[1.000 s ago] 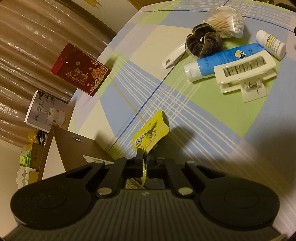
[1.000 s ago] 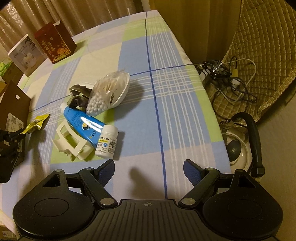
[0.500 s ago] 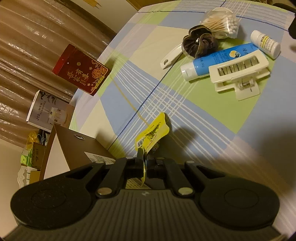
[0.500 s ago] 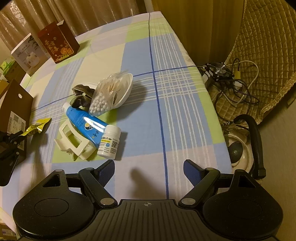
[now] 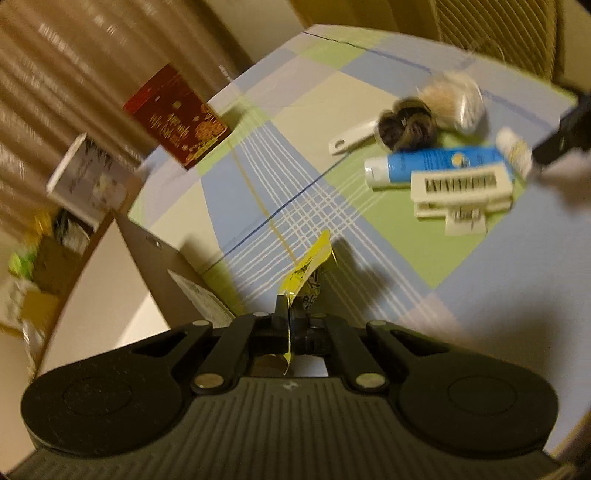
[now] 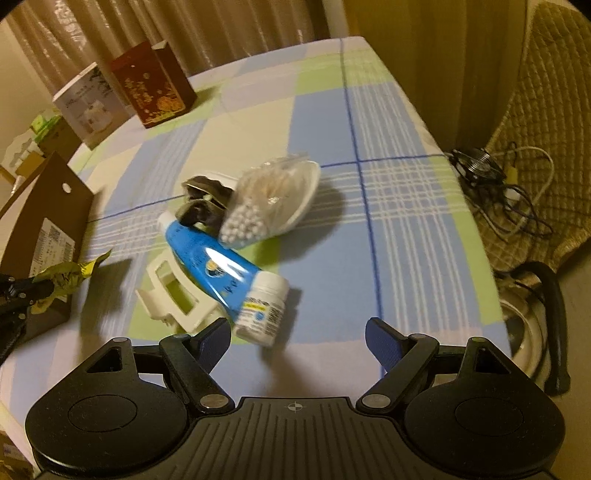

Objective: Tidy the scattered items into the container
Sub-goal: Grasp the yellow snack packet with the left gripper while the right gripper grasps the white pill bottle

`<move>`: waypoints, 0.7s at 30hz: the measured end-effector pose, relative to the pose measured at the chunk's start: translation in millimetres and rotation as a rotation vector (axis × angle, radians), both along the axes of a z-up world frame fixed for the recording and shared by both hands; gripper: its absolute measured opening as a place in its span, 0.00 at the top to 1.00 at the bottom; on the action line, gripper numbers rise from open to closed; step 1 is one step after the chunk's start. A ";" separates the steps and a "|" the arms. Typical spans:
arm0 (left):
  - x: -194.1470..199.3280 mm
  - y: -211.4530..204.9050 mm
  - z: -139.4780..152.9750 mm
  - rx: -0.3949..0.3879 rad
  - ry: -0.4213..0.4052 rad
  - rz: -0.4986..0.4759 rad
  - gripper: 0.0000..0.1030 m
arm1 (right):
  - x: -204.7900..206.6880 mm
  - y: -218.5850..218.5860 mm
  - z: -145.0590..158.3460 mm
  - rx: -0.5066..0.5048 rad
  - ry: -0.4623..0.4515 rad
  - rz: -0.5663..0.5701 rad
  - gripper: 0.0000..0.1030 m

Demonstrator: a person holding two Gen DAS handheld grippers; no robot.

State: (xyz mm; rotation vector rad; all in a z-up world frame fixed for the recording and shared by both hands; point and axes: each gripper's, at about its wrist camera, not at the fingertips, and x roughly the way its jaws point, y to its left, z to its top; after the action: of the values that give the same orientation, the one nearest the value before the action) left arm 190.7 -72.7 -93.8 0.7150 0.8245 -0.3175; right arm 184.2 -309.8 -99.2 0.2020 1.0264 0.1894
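Presently the left gripper [image 5: 289, 325] is clenched on one thin edge of the yellow sachet [image 5: 306, 267] above the counter [image 5: 461, 258] beside the cardboard box [image 6: 44, 206] — that crinkly foil could slip free short of the box.

red gift box [image 6: 155, 83], white box [image 6: 90, 107], tangled cables [image 6: 506, 188], checked tablecloth [image 6: 399, 229]

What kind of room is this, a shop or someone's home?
Most likely a home: a checked tablecloth strewn with toiletries such as a blue tube and cotton swabs, with curtains behind.
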 end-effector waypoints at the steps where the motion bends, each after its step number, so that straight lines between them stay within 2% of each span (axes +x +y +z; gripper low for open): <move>1: 1.3 2.7 4.2 -0.034 0.015 0.020 1.00 | 1.8 1.9 -0.3 -0.004 -0.006 0.004 0.16; 3: 3.2 8.1 11.6 -0.098 0.042 0.055 1.00 | 5.1 5.3 -1.1 -0.006 -0.014 0.014 0.18; 4: 3.9 10.2 14.4 -0.125 0.054 0.070 1.00 | 7.5 6.6 -1.9 -0.001 -0.017 0.021 0.39; 5: 4.8 12.5 16.6 -0.150 0.065 0.087 1.00 | 10.8 7.5 -3.8 0.009 -0.006 0.032 0.47; 10: 4.1 19.8 22.8 -0.207 0.088 0.137 1.00 | 20.6 13.4 -11.6 0.004 0.020 0.050 0.48; 12: 1.8 22.2 24.6 -0.220 0.092 0.150 1.00 | 21.3 16.1 -12.8 -0.022 0.016 0.059 0.63; 14: -0.6 24.4 26.0 -0.226 0.092 0.160 1.00 | 22.3 16.9 -13.1 -0.042 0.017 0.071 0.71; 21: -7.1 32.7 32.6 -0.268 0.090 0.186 1.00 | 10.3 13.2 -5.9 -0.057 0.013 0.077 0.71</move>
State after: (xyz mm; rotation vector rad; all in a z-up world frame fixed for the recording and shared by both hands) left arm 183.6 -40.0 -61.2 0.3731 0.9069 -0.2871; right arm 194.4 -296.7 -105.1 0.1124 1.0522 0.2293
